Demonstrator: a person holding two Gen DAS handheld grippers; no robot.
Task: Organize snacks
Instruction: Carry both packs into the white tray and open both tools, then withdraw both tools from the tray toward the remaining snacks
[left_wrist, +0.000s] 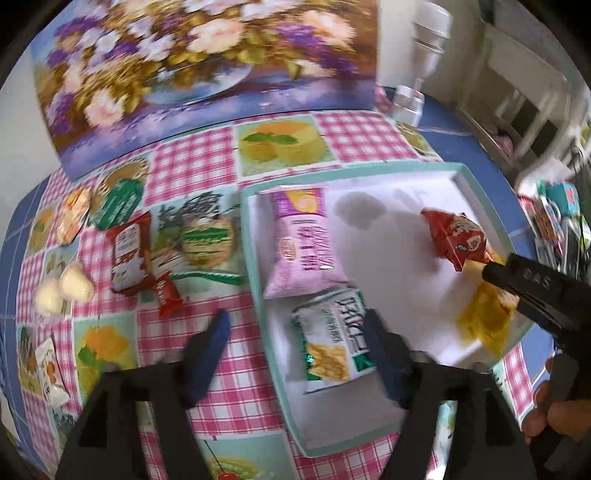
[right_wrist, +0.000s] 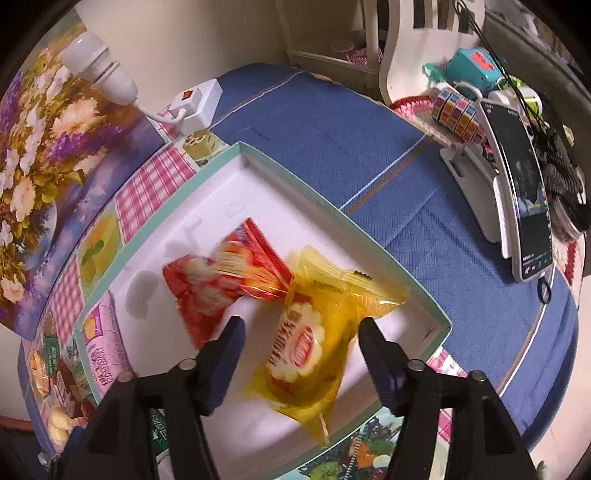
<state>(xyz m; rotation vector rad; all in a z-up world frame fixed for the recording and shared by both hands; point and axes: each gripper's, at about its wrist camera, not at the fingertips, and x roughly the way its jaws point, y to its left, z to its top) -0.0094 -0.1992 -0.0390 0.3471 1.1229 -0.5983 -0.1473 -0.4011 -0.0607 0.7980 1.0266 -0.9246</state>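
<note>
Four snack packets lie in the tray (left_wrist: 255, 236) on your desk: pink packet (left_wrist: 303, 240), green-white packet (left_wrist: 332, 347), yellow packet (right_wrist: 314, 343), red packet (right_wrist: 221, 280). Your left gripper (left_wrist: 295, 328) straddles the tray's rim, jaws apart; your right gripper (right_wrist: 299, 332) hangs open over the yellow one.

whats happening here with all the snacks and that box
A person holding a gripper in each hand is sorting snack packets into a shallow white box with a teal rim. The right gripper is open over a yellow packet lying in the box beside a red packet. The left gripper is open too, holding nothing, straddling the box's near edge by a green and white packet. A pink packet is also in. Several snacks still sit on the checked tablecloth.
</note>
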